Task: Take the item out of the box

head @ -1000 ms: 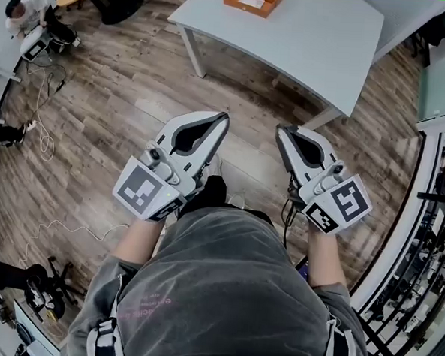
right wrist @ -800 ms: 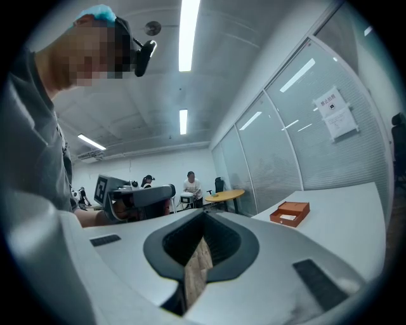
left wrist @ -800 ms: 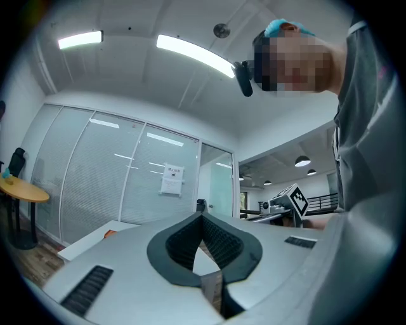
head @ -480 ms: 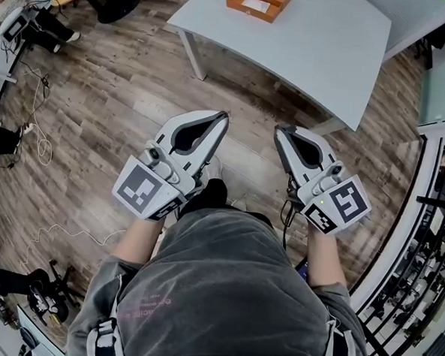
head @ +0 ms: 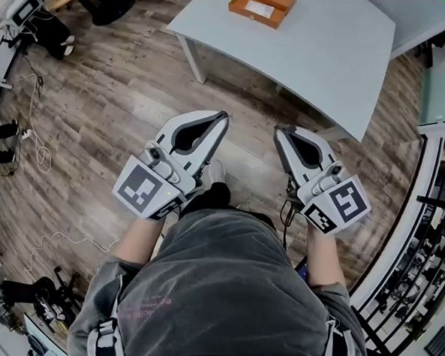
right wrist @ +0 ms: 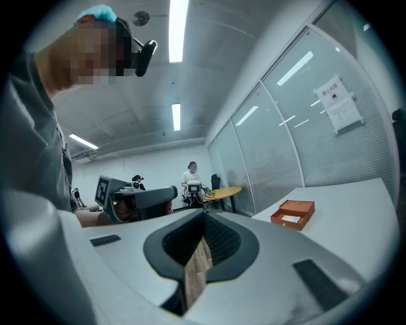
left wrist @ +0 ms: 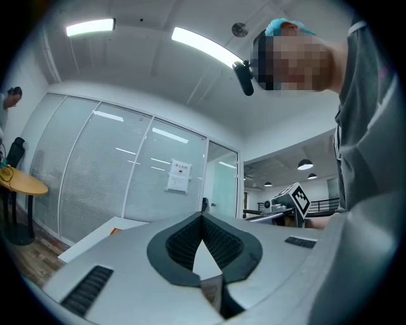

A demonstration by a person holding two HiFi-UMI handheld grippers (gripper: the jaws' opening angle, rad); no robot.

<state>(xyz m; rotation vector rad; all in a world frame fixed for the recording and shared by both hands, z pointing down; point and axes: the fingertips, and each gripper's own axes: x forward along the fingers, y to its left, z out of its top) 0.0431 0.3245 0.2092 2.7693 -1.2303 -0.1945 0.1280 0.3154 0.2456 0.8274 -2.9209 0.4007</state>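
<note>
View from above, looking down your own body: you stand on a wooden floor [head: 114, 107] with a gripper in each hand, held out level at about waist height and pointing ahead. The left gripper [head: 225, 116] has its fingers [left wrist: 181, 240] brought together until the tips meet, with nothing between them. The right gripper [head: 279, 129] is the same: its fingers are closed and empty, and only floor shows through the gap behind the tips.

Ahead of you is a pale grey surface [head: 320, 59]. On its far side, well apart from both grippers, sits an orange box [head: 286, 0]. The box is open. Inside lies a flat white item [head: 261, 9]; from this distance it is too small for you to tell what it is, though it may be a card or a slim packet. The right gripper view shows the same box, off to the right and beyond your reach.

As for progress, the task has barely begun. The item is in the box, untouched. You have yet to reach the surface, open one gripper's fingers, close them on the item and lift it clear. The other gripper may need to steady the box if it slides.
</note>
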